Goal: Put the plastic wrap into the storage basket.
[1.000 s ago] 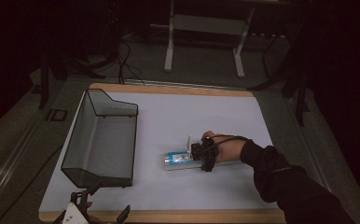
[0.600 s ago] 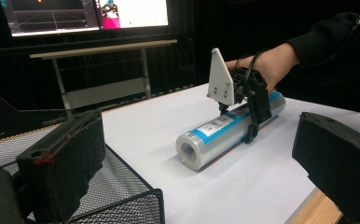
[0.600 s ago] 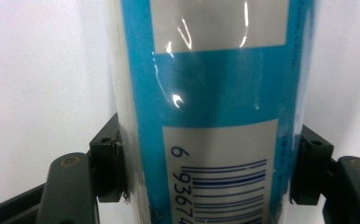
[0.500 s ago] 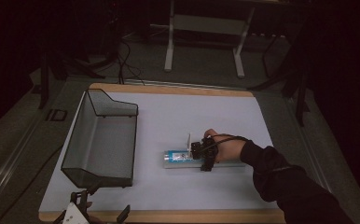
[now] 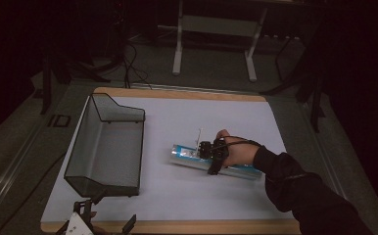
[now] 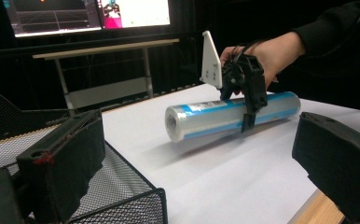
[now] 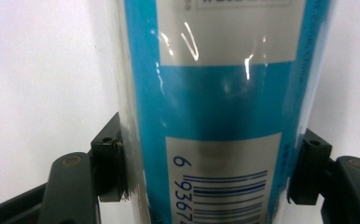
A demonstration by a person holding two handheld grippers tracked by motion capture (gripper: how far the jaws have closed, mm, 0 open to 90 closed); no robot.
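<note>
Right gripper clamps the blue-and-silver roll across its middle, jaws just closed onto both sides. Roll lies on the white table, right of the mesh tray. Left gripper near the tray's corner, jaws spread, nothing between.

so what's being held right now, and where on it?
The right gripper is shut on the blue roll lying on the white table, jaws clamping its sides near mid-length. The left gripper is open, holding nothing.
</note>
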